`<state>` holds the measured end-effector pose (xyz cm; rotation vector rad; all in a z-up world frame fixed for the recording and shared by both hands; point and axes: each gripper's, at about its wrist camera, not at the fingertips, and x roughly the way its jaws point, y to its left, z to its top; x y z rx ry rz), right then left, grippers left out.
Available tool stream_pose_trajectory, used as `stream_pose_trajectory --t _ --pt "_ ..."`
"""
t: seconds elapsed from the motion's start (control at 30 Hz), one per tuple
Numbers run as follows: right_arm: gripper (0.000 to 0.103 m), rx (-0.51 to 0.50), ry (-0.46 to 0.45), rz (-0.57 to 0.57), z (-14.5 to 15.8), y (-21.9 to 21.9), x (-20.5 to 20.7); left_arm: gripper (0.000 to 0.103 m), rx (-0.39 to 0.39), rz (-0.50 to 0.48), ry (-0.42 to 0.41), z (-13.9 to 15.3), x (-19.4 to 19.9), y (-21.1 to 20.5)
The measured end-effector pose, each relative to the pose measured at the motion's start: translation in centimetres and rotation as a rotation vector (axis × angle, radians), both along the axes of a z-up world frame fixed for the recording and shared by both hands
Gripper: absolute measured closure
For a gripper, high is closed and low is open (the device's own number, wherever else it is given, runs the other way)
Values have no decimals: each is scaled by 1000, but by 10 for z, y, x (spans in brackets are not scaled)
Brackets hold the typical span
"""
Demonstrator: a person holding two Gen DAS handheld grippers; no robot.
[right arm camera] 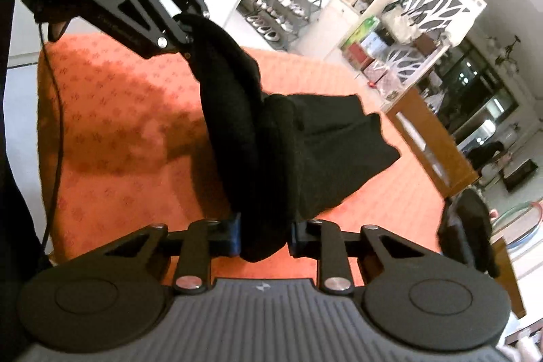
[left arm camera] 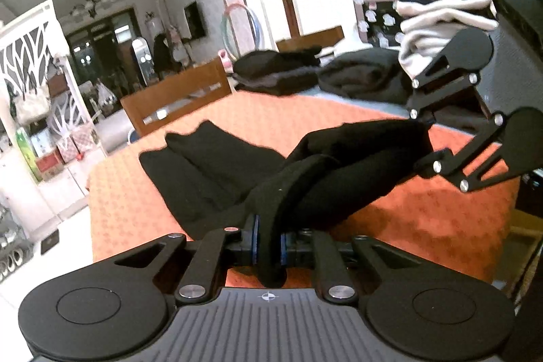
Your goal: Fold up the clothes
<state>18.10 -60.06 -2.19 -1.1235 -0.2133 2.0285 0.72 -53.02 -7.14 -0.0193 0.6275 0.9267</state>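
The orange patterned table [left arm camera: 424, 219] takes up most of both views, and it's basically the work surface here. At the far end there's a wooden chair [left arm camera: 176, 94] pushed against it, plus a couple of dark folded piles [left arm camera: 278, 70] and a taller stack of folded clothes [left arm camera: 444, 19], white and brown, on the right. No real containers on the table itself; the open white shelf [right arm camera: 383, 5] off to the side holds boxes and small stuff, too blurry to name.

The black garment [left arm camera: 237, 165] is dark, thick-looking and bunched lengthwise. Its far end lies flat on the cloth, while the near part is lifted off the table between the two tools.

The left gripper [left arm camera: 269, 243] is clamped on one bunched edge of the garment, fabric drooping through its fingers. The right gripper [right arm camera: 264, 234] pinches the other end the same way, a thick fold squeezed between its fingers.
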Motion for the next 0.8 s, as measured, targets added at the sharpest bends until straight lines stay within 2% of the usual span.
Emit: stream_pose_trajectory --t 0.1,0.27,0.43,0.63,0.73,0.8 --pt "77 41 -6 9 18 2 -1 89 34 10 -11 12 0 8" --pt "78 96 13 1 52 30 3 89 78 34 -40 32 0 38" --pt "77 127 46 -25 74 73 5 89 94 59 -54 44 5 84" --pt "76 147 88 -62 85 140 14 87 73 104 -57 49 15 151" --pt "72 154 94 -88 79 178 17 76 76 139 -53 46 14 179" --pt "71 154 101 -112 75 200 20 62 76 176 -61 46 11 199"
